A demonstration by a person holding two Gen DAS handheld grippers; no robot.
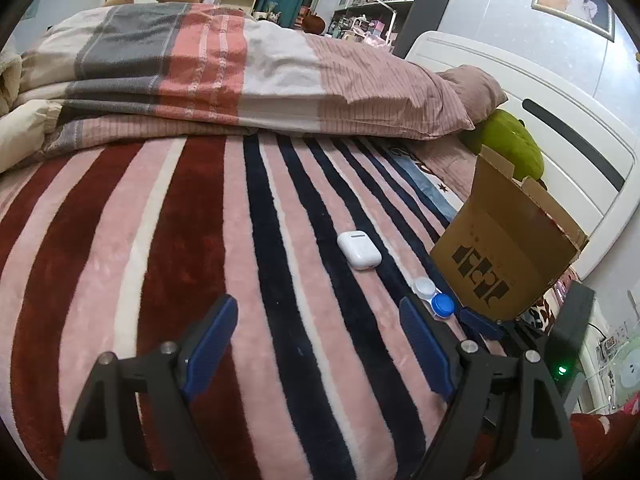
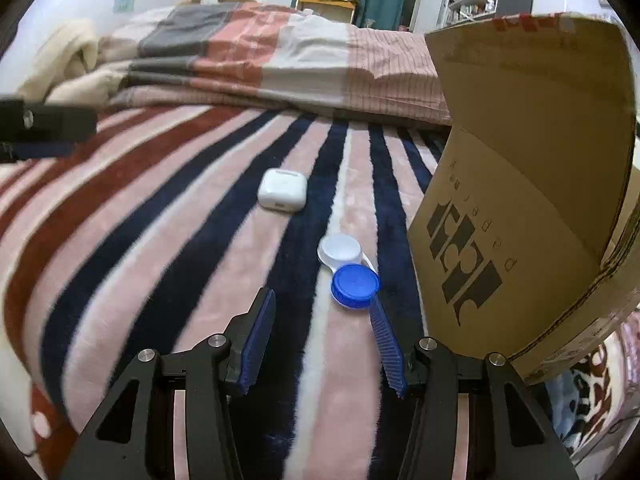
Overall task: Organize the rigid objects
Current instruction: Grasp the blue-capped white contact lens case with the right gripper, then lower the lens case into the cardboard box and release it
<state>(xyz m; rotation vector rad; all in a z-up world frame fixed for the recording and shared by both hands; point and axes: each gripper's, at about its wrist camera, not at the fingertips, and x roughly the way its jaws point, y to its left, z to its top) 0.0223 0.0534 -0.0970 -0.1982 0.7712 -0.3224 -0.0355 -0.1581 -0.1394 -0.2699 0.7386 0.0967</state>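
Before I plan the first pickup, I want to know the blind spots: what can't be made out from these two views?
- Inside of the cardboard box: hidden in both views by its own walls and raised flap.
- Contact lens case: in the left wrist view, partly covered by a blue pad; whether the right pad touches its blue cap is unclear.
- Earbuds case: its contents are not visible.
- Shelf items: too small.

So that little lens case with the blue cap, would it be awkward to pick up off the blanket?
Probably a bit. The lens case looks like hard, smooth plastic, so it should stay stiff but could slip between the fingers. It seems small and light. Lying flat on the plush blanket, it likely won't roll, though it may sink in slightly.
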